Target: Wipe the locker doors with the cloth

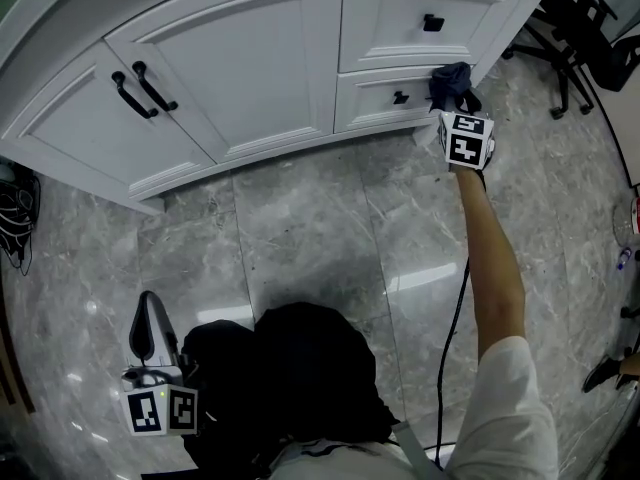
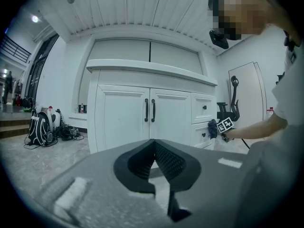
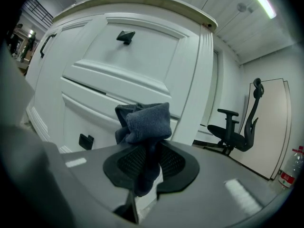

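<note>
The white locker has two doors (image 1: 200, 78) with black bar handles and two drawers (image 1: 420, 13) at its right. In the head view my right gripper (image 1: 452, 96) is shut on a dark blue cloth (image 1: 450, 80), which is held at the right end of the lower drawer, close to its knob (image 1: 400, 97). The right gripper view shows the cloth (image 3: 145, 121) bunched above the jaws, just in front of the drawer face (image 3: 99, 108). My left gripper (image 1: 150, 304) hangs low over the floor, far from the locker, shut with nothing in it; its jaws meet at the tip (image 2: 153, 144).
A black office chair (image 1: 572, 30) stands right of the locker, also visible as the chair (image 3: 236, 127) in the right gripper view. Bags and cables (image 2: 42, 127) lie on the floor left of the locker. A bottle (image 3: 289, 172) stands at the far right. Grey marble floor (image 1: 300, 228) lies in front.
</note>
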`<state>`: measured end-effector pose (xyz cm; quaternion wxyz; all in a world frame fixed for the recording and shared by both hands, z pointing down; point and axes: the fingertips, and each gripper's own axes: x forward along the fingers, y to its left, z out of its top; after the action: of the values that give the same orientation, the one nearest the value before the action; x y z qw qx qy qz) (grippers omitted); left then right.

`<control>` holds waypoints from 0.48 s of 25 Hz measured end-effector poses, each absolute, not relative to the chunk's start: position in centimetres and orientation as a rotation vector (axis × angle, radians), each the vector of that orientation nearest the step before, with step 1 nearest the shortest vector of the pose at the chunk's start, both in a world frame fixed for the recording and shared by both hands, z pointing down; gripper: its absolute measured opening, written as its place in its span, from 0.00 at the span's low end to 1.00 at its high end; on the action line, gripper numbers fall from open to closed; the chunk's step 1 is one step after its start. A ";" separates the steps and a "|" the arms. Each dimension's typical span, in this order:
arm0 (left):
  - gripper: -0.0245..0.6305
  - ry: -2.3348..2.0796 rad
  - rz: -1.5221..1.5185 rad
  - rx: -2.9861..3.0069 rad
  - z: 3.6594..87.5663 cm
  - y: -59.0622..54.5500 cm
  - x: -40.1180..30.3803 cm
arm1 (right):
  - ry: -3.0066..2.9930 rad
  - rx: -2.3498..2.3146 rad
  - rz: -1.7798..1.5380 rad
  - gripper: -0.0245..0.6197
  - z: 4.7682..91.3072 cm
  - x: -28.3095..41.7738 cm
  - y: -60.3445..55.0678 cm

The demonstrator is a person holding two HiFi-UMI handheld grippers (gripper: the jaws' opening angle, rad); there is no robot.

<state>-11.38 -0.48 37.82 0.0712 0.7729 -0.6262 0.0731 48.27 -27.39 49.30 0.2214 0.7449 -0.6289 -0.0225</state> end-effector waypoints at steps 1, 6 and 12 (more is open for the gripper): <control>0.04 -1.883 0.222 2.324 37.9 -0.5 -11.3 | -1.737 2.059 -0.054 0.14 49.7 48.4 -27.4; 0.04 -1.886 0.240 2.318 38.2 -0.9 -11.3 | -1.729 2.042 -0.018 0.15 51.8 48.4 -27.4; 0.04 -1.887 0.261 2.309 38.6 -1.2 -11.3 | -1.711 1.990 0.049 0.15 55.6 48.5 -27.4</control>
<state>-11.25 -1.16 38.59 0.0741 0.7692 -0.6287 0.0871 48.45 -27.39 55.58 0.2554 0.7330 -0.6303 0.0179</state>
